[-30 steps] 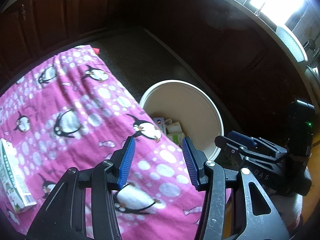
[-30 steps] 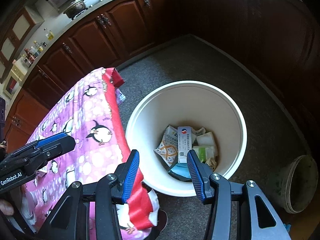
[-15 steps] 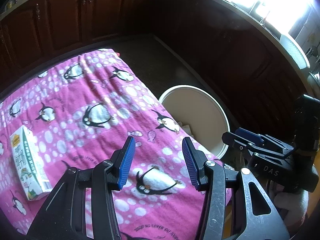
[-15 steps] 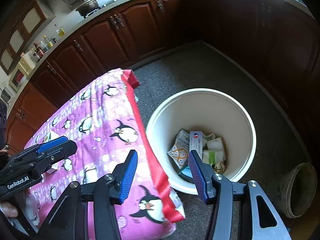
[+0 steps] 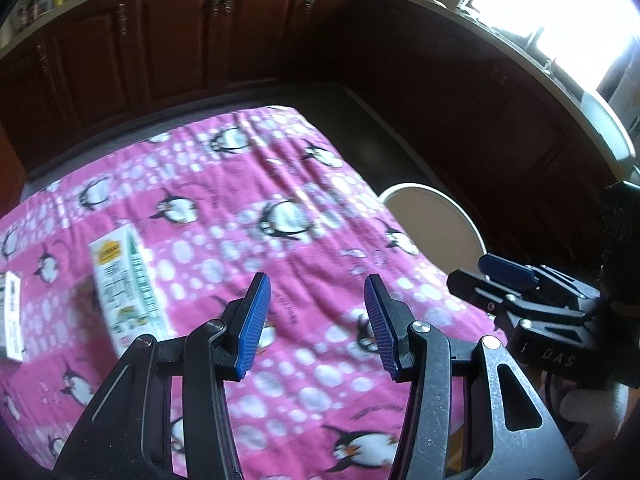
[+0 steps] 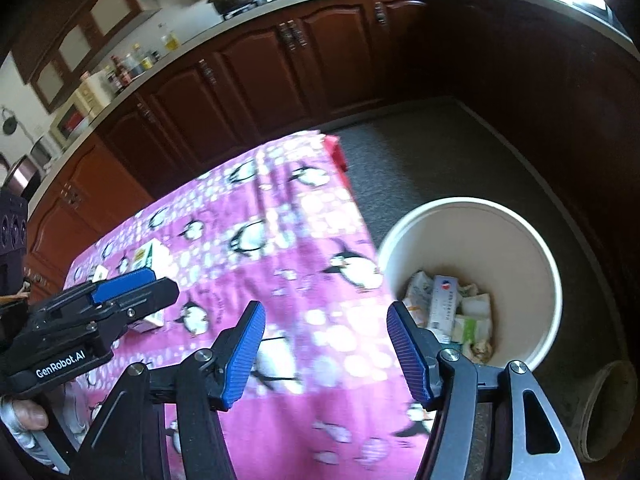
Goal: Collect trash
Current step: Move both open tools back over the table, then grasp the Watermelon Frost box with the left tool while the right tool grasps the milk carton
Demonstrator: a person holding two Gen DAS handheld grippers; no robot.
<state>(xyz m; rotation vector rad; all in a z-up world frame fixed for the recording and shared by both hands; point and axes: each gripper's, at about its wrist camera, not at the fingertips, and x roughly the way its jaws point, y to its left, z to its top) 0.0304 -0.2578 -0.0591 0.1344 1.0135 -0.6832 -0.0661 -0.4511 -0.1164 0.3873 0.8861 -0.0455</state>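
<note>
A white and green carton (image 5: 126, 280) lies on the pink penguin cloth (image 5: 248, 184), left of my open, empty left gripper (image 5: 316, 320). A second small box (image 5: 10, 316) lies at the left edge. The carton also shows in the right wrist view (image 6: 154, 256), partly behind the left gripper (image 6: 120, 292). The white bin (image 6: 520, 240) stands on the floor right of the table and holds several pieces of trash (image 6: 452, 312). Its rim shows in the left wrist view (image 5: 436, 216). My right gripper (image 6: 326, 352) is open and empty over the cloth's right edge. It also shows in the left wrist view (image 5: 508, 276).
Dark wooden cabinets (image 6: 260, 68) run along the back and right under a counter with pans and bottles. A grey floor (image 6: 420, 152) lies between table and cabinets. A small round pot (image 6: 608, 412) stands on the floor right of the bin.
Both grippers have swung left, away from the bin and over the cloth. The carton has come nearer the left gripper and a second box has appeared. Both jaws stay open.
</note>
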